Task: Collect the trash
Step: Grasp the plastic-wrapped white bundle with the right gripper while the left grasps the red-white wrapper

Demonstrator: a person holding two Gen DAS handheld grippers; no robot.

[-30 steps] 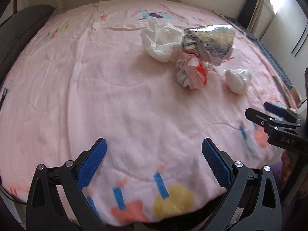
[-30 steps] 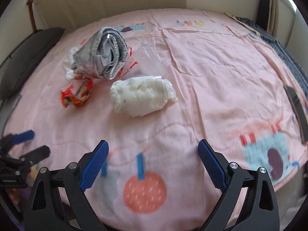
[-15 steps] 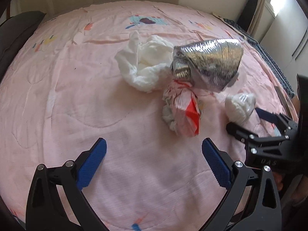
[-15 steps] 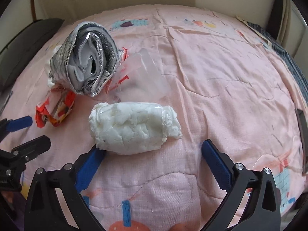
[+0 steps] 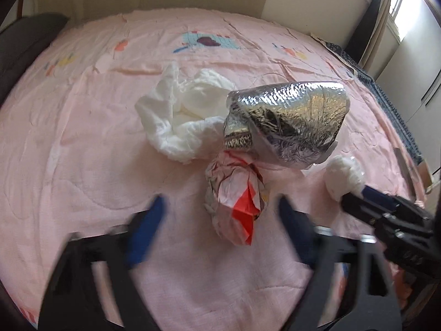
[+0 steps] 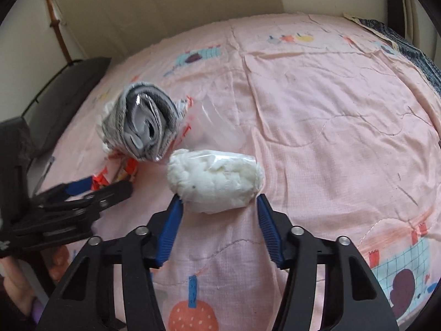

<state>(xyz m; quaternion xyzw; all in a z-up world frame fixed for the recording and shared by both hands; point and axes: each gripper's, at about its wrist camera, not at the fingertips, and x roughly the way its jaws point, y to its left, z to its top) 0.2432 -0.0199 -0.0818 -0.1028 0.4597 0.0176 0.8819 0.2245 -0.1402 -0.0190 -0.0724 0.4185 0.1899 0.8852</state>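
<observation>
Trash lies on a pink bed cover (image 5: 82, 143). A red and white wrapper (image 5: 237, 195) sits just ahead of my open left gripper (image 5: 223, 220), whose fingers are blurred. Behind it are a silver foil bag (image 5: 289, 121) and crumpled white tissue (image 5: 184, 115). A white wad in clear plastic (image 6: 217, 179) lies between the tips of my open right gripper (image 6: 219, 207); it also shows in the left wrist view (image 5: 344, 176). The foil bag (image 6: 143, 127) and a clear plastic piece (image 6: 215, 127) lie behind it.
A dark pillow (image 6: 63, 96) lies at the bed's left edge. A dark patterned cloth (image 6: 413, 41) runs along the far right edge. Beige walls stand behind the bed, with a window (image 5: 408, 2) at the right.
Both grippers have moved forward toward the trash and their jaws have narrowed. The right fingers now flank the white wad; the left fingers have neared the red and white wrapper.
</observation>
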